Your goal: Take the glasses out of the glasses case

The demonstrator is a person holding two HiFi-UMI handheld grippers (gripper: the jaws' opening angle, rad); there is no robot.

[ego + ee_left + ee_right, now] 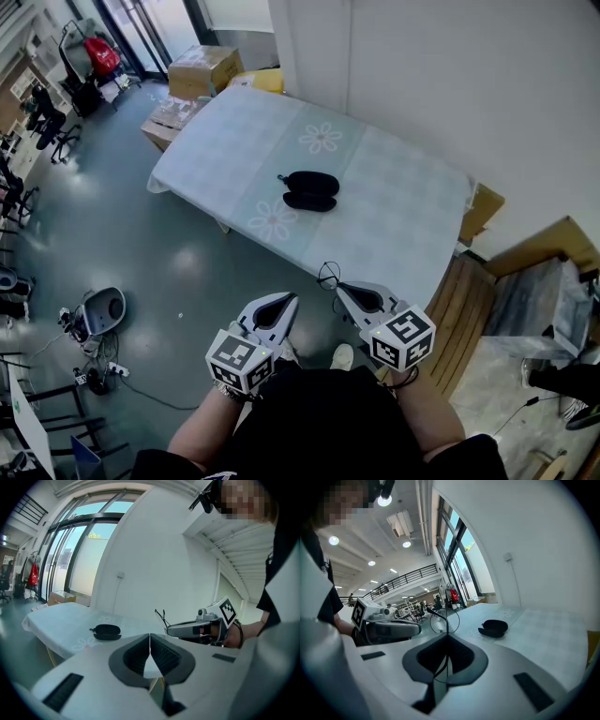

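Floor (141, 281): grey and shiny, all around the table.
Table (394, 216): has a pale blue cloth with white flowers on it and stands by a white wall.
Boxes (202, 70): brown cardboard, on the floor past the far end of the table.
Left gripper (150, 641): held in the air in front of the person, off the near edge of the table. Its jaws are pressed together with nothing between them.
Right gripper (446, 637): held just beside the left one. Its jaws are closed tight on the thin frame of the glasses.
Case (309, 190): black, lying near the middle of the table. It looks open, but it is too small to be sure.
Glasses (444, 620): thin, dark and round, sticking out past the right jaws, up in the air and well apart from the case.
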